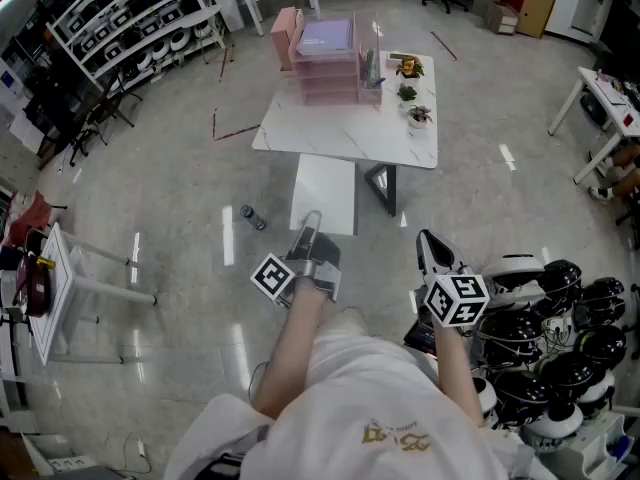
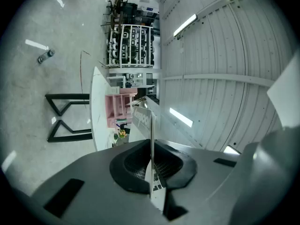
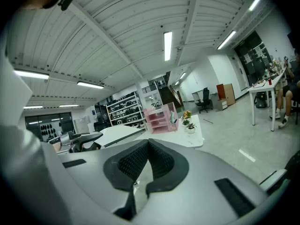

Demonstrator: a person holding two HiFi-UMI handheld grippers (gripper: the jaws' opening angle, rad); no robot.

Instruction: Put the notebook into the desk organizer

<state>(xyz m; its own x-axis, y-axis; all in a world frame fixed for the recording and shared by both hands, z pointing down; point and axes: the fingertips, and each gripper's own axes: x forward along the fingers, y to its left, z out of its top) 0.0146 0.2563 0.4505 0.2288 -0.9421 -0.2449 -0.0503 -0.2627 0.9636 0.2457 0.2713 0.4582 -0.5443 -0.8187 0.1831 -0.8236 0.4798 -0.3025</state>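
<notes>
A white notebook point(image 1: 325, 194) hangs flat in front of me, and my left gripper point(image 1: 308, 232) is shut on its near edge. In the left gripper view the notebook point(image 2: 143, 121) shows edge-on as a thin sheet pinched between the pads of the left gripper point(image 2: 151, 148). The pink desk organizer point(image 1: 325, 63) stands at the far end of the white marble table point(image 1: 340, 133), some way ahead. It also shows as the pink organizer point(image 2: 118, 108) and the pink organizer point(image 3: 161, 118). My right gripper point(image 1: 430, 242) is shut with nothing in it; the right gripper point(image 3: 147, 145) has its pads together.
Small potted plants point(image 1: 411, 93) line the table's right side. A bottle point(image 1: 252, 218) lies on the floor to the left. Black and white helmets point(image 1: 560, 343) are stacked at my right. A small white side table point(image 1: 65, 288) stands at left, shelving point(image 1: 120, 18) behind it.
</notes>
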